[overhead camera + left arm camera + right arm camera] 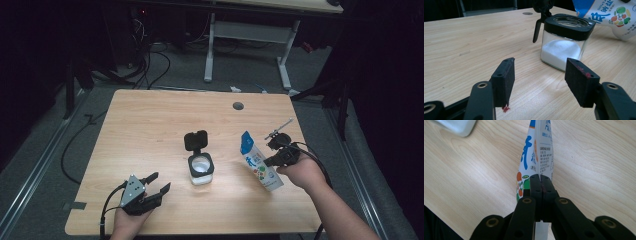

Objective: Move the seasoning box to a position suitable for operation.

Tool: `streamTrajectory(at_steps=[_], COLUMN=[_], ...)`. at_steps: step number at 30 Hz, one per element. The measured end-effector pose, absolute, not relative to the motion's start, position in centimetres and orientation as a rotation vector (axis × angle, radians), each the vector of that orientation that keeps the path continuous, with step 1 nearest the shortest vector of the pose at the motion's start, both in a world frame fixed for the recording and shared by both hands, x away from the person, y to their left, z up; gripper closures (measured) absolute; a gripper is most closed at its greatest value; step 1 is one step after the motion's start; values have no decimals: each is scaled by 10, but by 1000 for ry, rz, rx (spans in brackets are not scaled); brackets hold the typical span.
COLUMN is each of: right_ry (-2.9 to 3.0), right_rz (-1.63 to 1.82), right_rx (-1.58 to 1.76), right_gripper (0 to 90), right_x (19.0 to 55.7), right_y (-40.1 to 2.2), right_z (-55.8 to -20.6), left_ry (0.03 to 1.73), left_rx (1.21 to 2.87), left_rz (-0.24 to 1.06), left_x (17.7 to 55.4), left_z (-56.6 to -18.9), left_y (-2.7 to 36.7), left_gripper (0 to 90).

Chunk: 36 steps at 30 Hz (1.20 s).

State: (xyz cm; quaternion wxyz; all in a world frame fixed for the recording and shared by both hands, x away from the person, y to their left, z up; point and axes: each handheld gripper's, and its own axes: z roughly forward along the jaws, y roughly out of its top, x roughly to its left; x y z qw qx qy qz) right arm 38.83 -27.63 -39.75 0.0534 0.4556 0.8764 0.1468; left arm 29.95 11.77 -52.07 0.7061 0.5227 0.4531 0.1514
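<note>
Left tongs (159, 182) idle and empty, right tongs (541, 185) pinching salt pouch beside the open jar.

Left tongs sit low at the tabletop (150, 130) near edge, jaws wide with nothing between them, pointed at the glass salt jar (201, 169), which stands mid-tabletop, hinged lid (195, 140) flipped up, white salt inside. Salt pouch (257, 162) is to the jar's right, clamped flat in the right tongs; its long axis tilts, top corner leaning toward the jar, not over the mouth yet. Right hand (300, 172) is nearer the pour; likely next step is to swing the pouch top left over the opening.
</note>
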Motion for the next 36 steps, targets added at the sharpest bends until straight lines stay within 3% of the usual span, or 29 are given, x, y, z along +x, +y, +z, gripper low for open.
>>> streamTrajectory(at_steps=[36], right_ry=[2299], right_rz=[951], right_rx=[1317], right_gripper=[900], right_x=[351], right_y=[-292], right_z=[-418], left_ry=[1022], left_rx=[1142], left_rz=[340], left_x=[301], left_z=[-521], left_y=[123], left_gripper=[418])
